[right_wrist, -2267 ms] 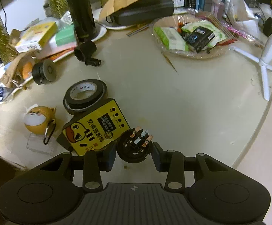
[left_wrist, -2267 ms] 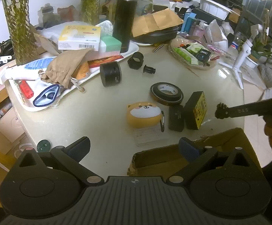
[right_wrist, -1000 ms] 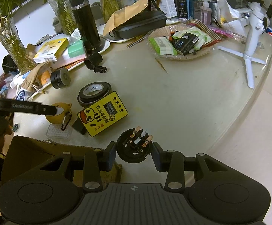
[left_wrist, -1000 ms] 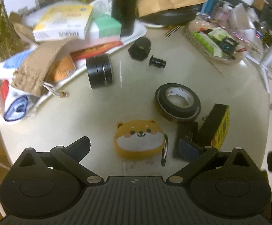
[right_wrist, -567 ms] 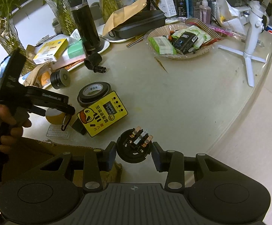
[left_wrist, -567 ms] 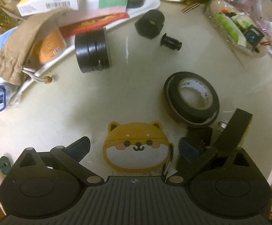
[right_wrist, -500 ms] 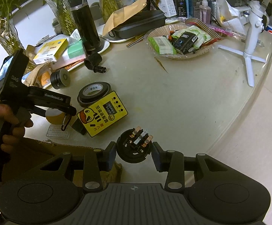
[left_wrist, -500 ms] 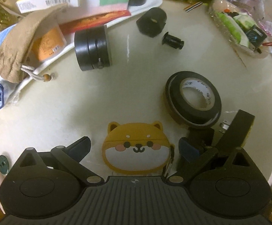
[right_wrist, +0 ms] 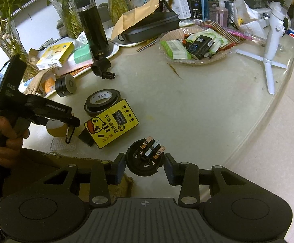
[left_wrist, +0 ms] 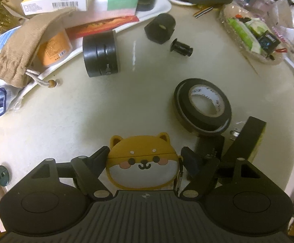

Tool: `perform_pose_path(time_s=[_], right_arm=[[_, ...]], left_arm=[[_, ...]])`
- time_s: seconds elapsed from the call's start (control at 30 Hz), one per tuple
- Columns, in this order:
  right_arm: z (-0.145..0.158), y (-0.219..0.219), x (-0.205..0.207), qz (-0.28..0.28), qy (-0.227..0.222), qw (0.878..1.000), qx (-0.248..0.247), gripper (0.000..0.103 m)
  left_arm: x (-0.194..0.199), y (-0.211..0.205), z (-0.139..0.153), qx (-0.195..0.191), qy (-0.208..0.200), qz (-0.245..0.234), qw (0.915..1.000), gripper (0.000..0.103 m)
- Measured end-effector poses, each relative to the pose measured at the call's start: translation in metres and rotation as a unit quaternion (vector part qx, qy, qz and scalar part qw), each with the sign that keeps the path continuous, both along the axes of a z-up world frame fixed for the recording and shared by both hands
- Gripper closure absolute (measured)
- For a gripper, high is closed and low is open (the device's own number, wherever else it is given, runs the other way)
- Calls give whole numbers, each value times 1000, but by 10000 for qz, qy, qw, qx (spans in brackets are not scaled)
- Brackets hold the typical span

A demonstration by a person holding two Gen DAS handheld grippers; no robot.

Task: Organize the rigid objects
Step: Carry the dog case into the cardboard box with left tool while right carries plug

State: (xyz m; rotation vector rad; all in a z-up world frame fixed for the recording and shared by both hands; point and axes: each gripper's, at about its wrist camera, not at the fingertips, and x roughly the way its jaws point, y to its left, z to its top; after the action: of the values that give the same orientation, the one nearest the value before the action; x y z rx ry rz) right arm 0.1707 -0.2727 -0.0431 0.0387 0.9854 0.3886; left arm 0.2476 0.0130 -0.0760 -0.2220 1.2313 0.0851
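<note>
My left gripper [left_wrist: 144,158] has its fingers on both sides of the rounded orange-and-white dog-face case [left_wrist: 142,164] near the table's [left_wrist: 86,117] front edge; whether they already press it, I cannot tell. I judge the next move is to squeeze its smooth, rubbery-looking sides and lift. My right gripper [right_wrist: 144,166] is clamped on the round black plastic socket part [right_wrist: 144,160] with copper terminals. Farther in lies the glossy black tape roll [left_wrist: 203,109].

Dog case [left_wrist: 142,162]: between left gripper [left_wrist: 144,158] fingers, on table [left_wrist: 86,109]; tape roll [left_wrist: 203,107]: behind-right of case; remote box [right_wrist: 110,123]: right of case, before tape; round socket [right_wrist: 144,160]: between right gripper [right_wrist: 144,167] fingers
</note>
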Motion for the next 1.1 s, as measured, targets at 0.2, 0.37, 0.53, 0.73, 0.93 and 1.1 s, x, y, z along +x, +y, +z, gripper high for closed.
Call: perform_pose_path(time_s=[0.2, 0.37, 0.53, 0.73, 0.93, 1.1], right_arm=[[6, 0, -4, -58, -67, 10000, 22, 59], [11, 1, -11, -17, -90, 10000, 12, 59], [17, 1, -16, -6, -80, 9999, 83, 59], [27, 5, -24, 71, -127, 9998, 113, 59], [35, 15, -36, 220, -155, 9996, 115, 59], [44, 20, -47, 260, -202, 9993, 185, 59]], left_arm=[[-11, 4, 20, -103, -350, -54, 9993, 27], [-23, 2, 39, -119, -626, -207, 9978, 27], [-39, 0, 57, -107, -814, -346, 9960, 27], [-60, 0, 76, -181, -968, -453, 9941, 27], [-88, -2, 89, -366, -1024, -617, 9921, 27], [-111, -3, 90, -544, -977, -717, 9911, 27]])
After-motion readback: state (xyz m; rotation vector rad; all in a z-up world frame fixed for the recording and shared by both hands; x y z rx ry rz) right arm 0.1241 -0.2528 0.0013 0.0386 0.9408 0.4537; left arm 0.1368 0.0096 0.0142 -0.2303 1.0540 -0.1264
